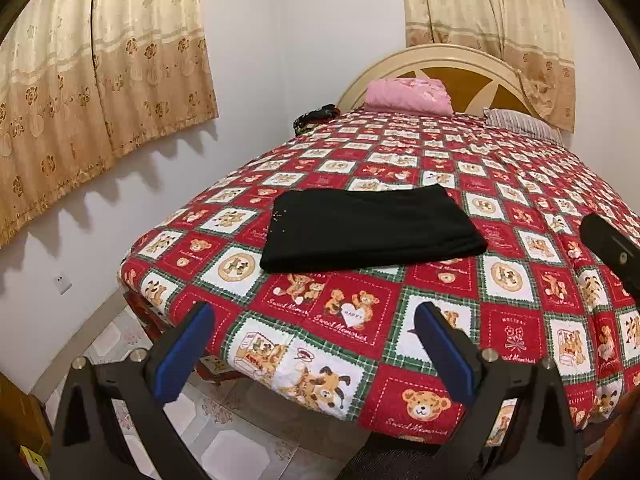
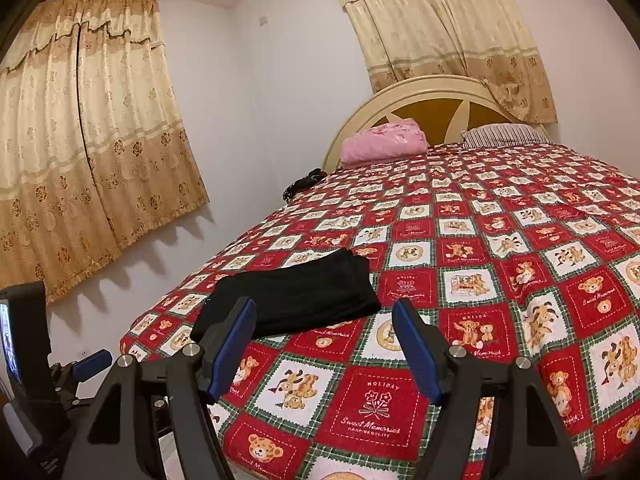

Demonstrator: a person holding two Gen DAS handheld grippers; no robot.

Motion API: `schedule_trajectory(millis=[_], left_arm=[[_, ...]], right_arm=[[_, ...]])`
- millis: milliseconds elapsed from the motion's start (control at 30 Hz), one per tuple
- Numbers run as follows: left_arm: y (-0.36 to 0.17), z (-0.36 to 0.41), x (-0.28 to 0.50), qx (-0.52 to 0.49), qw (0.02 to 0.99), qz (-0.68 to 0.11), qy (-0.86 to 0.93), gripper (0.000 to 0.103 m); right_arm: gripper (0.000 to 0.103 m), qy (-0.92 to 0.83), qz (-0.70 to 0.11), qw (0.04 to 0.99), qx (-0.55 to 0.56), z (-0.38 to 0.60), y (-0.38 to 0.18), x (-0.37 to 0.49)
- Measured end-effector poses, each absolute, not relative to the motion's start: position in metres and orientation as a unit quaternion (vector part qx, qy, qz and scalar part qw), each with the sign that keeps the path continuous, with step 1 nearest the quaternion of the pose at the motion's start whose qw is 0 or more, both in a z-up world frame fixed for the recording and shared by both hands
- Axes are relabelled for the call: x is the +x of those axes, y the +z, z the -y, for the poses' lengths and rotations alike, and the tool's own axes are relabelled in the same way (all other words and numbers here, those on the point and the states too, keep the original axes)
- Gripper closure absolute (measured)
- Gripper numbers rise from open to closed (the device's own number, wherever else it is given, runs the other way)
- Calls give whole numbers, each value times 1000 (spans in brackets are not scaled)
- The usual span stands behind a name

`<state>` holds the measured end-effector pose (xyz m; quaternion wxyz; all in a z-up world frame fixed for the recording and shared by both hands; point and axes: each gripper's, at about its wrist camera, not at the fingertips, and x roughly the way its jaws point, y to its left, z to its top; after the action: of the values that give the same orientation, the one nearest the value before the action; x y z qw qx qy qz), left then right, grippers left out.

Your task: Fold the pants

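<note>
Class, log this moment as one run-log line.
pants: folded, on bed | left hand-held gripper: open, empty | right hand-held gripper: open, empty

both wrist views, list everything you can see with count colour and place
pants: 1, black, folded flat on the bedspread near the foot of the bed
bedspread: 1, red, white and green teddy-bear check, covering the bed
pink bundle: 1, pink, at the head of the bed
pillow: 1, striped, beside the pink bundle
headboard: 1, cream and brown, arched, against the wall
curtains: 2 sets, beige floral, side wall and behind the headboard
dark object: 1, black, on the bed edge near the headboard, unclear
left gripper: 1, black with blue pads, open, empty
right gripper: 1, black with blue pads, open, empty
</note>
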<state>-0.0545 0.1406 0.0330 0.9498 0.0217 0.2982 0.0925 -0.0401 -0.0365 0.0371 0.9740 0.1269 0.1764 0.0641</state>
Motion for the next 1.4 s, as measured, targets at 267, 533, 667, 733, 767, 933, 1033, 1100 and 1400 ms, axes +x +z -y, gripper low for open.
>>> schedule_trajectory(millis=[267, 533, 667, 733, 767, 933, 1033, 1100, 1400], left_arm=[[33, -143, -56, 23, 948, -300, 101, 1], [32, -141, -58, 31, 948, -301, 104, 1], [31, -140, -58, 31, 947, -302, 103, 1], [32, -140, -58, 31, 947, -302, 103, 1], [31, -140, -58, 31, 947, -302, 103, 1], [31, -137, -59, 37, 948, -300, 104, 1], [31, -136, -59, 37, 948, -300, 104, 1], [31, -136, -59, 37, 948, -300, 103, 1], [33, -137, -57, 37, 948, -297, 112, 1]], right_arm=[[31, 70, -167, 976, 123, 34, 39, -44], [31, 68, -175, 974, 130, 36, 36, -44], [31, 67, -173, 974, 131, 37, 36, -45], [31, 66, -173, 974, 132, 38, 36, -45], [31, 65, -172, 974, 132, 38, 36, -45], [31, 63, -176, 973, 136, 40, 35, -44], [31, 63, -176, 973, 137, 40, 34, -44], [31, 63, -175, 973, 137, 40, 34, -44], [31, 63, -176, 973, 137, 41, 33, -44]])
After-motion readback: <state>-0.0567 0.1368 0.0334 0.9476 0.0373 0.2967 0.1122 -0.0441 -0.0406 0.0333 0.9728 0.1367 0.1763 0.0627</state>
